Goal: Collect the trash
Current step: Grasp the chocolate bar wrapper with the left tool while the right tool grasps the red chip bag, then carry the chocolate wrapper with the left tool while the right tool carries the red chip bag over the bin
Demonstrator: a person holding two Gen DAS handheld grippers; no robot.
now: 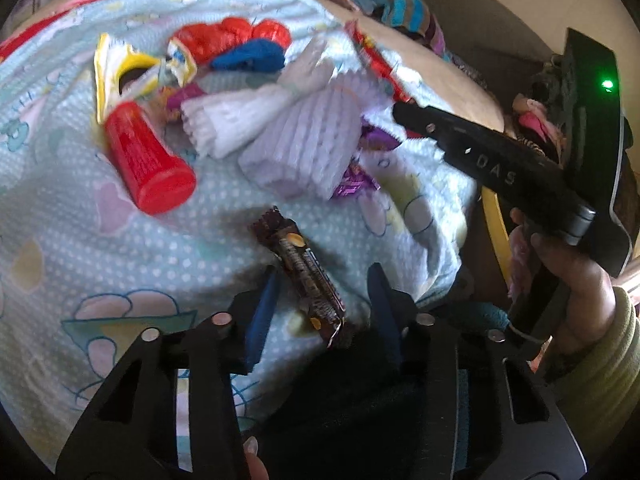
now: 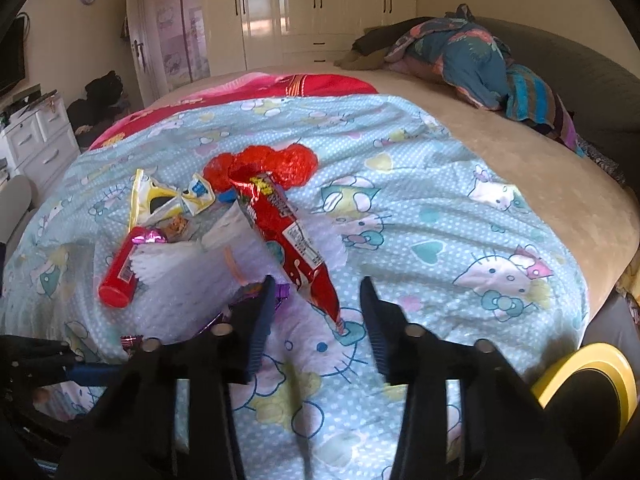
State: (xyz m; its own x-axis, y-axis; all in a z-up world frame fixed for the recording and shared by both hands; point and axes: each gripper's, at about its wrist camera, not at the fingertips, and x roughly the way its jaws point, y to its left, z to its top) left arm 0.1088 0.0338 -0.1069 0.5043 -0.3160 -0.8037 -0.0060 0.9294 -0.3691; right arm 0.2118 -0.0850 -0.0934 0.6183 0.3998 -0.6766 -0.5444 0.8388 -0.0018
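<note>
A heap of trash lies on the cartoon-cat bedspread (image 2: 420,208). A brown chocolate-bar wrapper (image 1: 308,276) lies between the blue pads of my left gripper (image 1: 322,300), which is open; neither pad presses on it. My right gripper (image 2: 316,312) is open too, with the tail of a long red snack wrapper (image 2: 288,236) reaching between its fingertips, untouched. In the left wrist view the right gripper's finger (image 1: 480,160) points at that red wrapper (image 1: 380,64). A red cylinder (image 1: 148,160), white foam sheets (image 1: 280,132) and a yellow-white wrapper (image 1: 120,72) lie beyond.
A yellow-rimmed bin (image 2: 588,376) stands at the bed's near right edge. A pile of clothes (image 2: 472,60) lies at the far right of the bed. Cream wardrobes (image 2: 320,8) line the back wall and white drawers (image 2: 36,140) stand at the left.
</note>
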